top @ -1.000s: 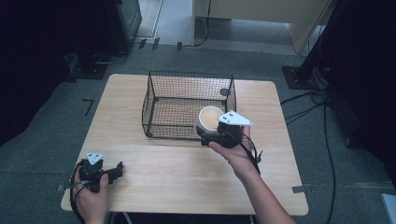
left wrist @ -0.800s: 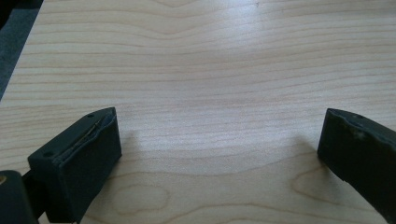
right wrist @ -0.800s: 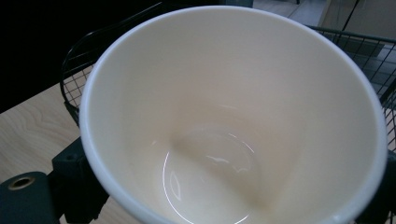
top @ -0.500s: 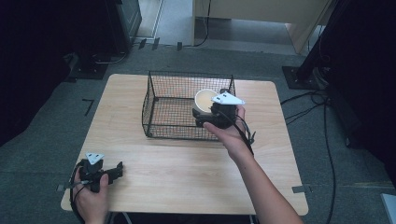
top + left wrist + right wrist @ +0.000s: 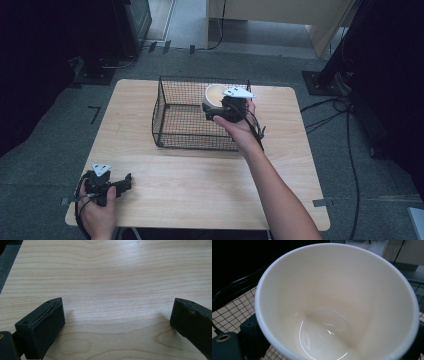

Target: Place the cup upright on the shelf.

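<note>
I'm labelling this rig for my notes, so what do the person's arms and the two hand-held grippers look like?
Both forearms are bare, no sleeves showing. Each hand-held gripper, left and right, is a black body topped by a pale grey three-cornered plate, with a black cable trailing from it. The left gripper view shows two blocky black jaws with flat, slightly worn pads.

Cup (image 5: 216, 93): cream-white, glossy, empty, mouth open upward and slightly tilted; held above the far right corner of the wire basket (image 5: 175, 131): black mesh, rectangular, open-topped, standing mid-worktop.
</note>
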`<state>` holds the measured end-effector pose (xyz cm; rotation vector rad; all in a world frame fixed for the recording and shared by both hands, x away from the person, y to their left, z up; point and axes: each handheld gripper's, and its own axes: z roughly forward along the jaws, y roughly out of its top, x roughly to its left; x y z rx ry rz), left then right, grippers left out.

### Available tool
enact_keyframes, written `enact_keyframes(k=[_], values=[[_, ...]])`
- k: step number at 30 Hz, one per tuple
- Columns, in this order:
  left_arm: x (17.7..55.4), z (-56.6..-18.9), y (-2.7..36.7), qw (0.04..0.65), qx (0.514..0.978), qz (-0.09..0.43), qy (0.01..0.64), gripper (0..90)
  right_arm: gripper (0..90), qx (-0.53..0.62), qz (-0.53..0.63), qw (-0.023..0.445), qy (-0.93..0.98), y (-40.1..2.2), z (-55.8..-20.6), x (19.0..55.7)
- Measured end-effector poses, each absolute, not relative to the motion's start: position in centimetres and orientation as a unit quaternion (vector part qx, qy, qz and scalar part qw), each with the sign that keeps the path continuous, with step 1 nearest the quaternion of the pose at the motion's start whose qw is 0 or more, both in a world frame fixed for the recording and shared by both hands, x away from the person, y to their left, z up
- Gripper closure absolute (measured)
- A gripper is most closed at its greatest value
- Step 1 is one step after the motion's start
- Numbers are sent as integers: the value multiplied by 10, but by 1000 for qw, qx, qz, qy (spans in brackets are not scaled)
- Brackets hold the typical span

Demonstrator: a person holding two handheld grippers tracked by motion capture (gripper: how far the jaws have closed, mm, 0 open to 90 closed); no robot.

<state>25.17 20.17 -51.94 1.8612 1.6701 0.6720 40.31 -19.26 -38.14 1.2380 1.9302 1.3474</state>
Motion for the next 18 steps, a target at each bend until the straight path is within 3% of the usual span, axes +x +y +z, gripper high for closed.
enact_keyframes(k=[7, 18], values=[[252, -519, 202, 273, 692, 250, 620, 0, 83, 415, 486, 258, 724, -187, -385, 422], [252, -519, 202, 272, 692, 249, 620, 0, 83, 406, 472, 249, 741, -174, -414, 455]])
